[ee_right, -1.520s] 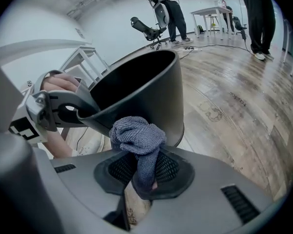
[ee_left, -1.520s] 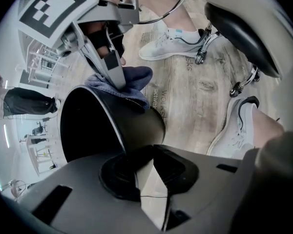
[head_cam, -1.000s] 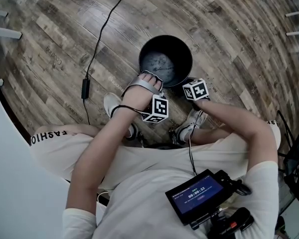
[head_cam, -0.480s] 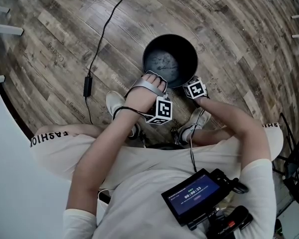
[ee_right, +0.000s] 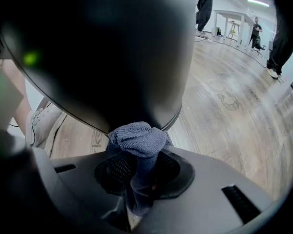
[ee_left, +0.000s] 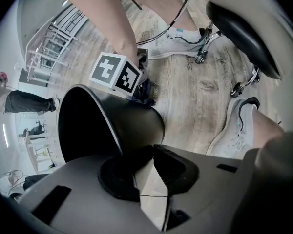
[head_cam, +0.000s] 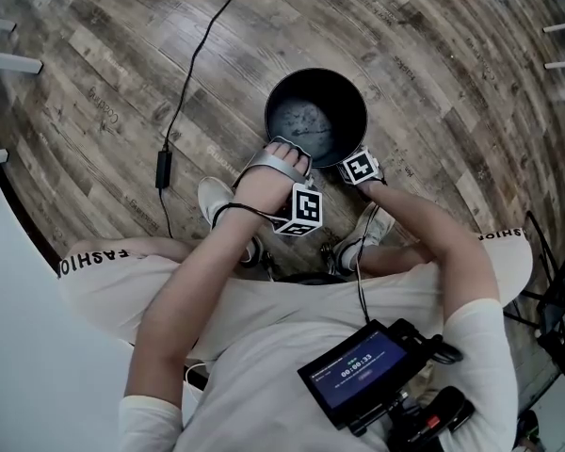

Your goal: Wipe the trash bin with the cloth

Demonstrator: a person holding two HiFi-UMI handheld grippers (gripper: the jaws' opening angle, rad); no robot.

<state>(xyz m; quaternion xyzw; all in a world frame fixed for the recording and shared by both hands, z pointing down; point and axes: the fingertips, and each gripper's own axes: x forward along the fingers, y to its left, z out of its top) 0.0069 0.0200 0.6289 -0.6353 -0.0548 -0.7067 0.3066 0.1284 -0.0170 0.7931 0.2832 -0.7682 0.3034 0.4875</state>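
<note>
The black trash bin [head_cam: 345, 111] stands on the wooden floor [head_cam: 94, 83] just in front of the person's feet, its round mouth facing up and its inside dark and dull. The left gripper [head_cam: 290, 147] sits on the near edge of the bin. Seen from that gripper's own view, its jaws are nearly together and pinch the thin rim, one pad inside the wall and one outside. The right gripper [head_cam: 353, 165] is low against the bin's near right side, with its marker cube just beside the rim. Its jaws are clamped on a bunched blue-grey cloth [ee_right: 136, 138], and the wad sticking out of the tips touches the bin's curved outer wall close to its edge. From the left gripper view the right gripper's cube can be seen tucked against the bin's outside with a dark bit of cloth under it. Both forearms reach down from a seated person in pale clothes, with one white shoe [head_cam: 212, 196] to the left of the hands and another [head_cam: 367, 229] below the right wrist. A small screen [head_cam: 358, 370] hangs at the person's chest. A black cable [head_cam: 193, 59] runs across the boards to the left of the bin. Behind the legs is a stool base on castors [ee_left: 244, 77], and a few people [ee_right: 256, 30] stand well away across the room.
</note>
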